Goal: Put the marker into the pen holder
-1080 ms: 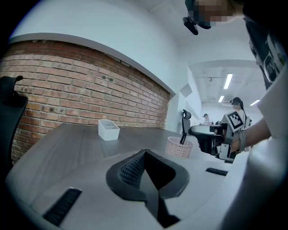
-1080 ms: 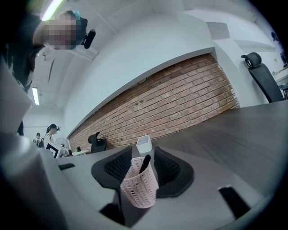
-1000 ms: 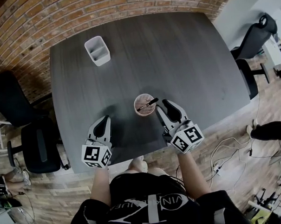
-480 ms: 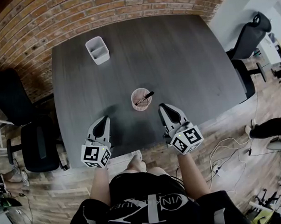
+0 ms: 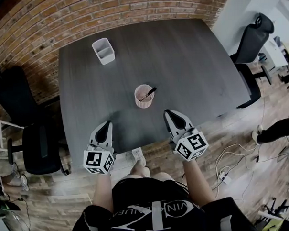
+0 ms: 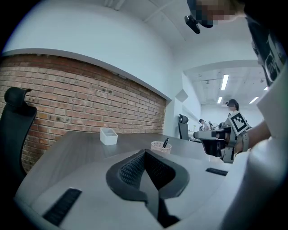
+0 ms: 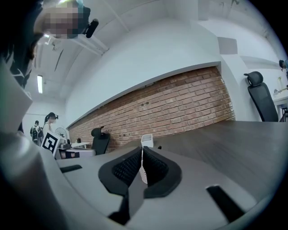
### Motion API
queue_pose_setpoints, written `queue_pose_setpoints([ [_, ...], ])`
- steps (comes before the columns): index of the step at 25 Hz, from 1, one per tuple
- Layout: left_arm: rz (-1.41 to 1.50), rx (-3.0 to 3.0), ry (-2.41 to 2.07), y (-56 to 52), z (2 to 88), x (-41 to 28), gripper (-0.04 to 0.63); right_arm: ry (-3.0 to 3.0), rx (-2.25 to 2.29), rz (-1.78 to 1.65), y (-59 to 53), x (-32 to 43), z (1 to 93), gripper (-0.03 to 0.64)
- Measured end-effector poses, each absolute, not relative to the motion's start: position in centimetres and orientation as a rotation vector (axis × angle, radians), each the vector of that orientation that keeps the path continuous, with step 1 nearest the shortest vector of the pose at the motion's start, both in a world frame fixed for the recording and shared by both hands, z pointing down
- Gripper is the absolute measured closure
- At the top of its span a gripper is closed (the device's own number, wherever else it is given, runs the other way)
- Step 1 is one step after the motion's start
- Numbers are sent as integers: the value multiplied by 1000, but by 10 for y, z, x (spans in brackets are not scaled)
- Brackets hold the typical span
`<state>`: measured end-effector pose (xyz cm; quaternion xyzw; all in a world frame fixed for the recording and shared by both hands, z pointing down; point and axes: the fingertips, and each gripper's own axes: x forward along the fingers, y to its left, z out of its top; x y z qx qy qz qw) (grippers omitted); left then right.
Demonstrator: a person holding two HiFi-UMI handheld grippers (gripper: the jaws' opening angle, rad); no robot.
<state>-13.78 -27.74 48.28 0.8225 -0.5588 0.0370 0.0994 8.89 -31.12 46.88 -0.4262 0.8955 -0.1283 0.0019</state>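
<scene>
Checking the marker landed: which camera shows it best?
The head view: the marker leans inside the pen holder, seen from above. The left gripper view shows only its upper end; the right gripper largely blocks it in its own view.

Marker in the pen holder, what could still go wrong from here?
The marker leans with its end jutting past the mesh pen holder's rim, so a knock might tip the holder or flick it out. The shut right claw sits nearest, apart from the holder; a careless sweep there seems the likeliest bump.
</scene>
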Motion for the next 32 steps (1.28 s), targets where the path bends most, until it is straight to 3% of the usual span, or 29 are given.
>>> queue_pose_setpoints([
  [32, 71, 2392, -1831, -178, 448, -174, 581, 2786, -1410, -277, -223, 117, 441, 588],
])
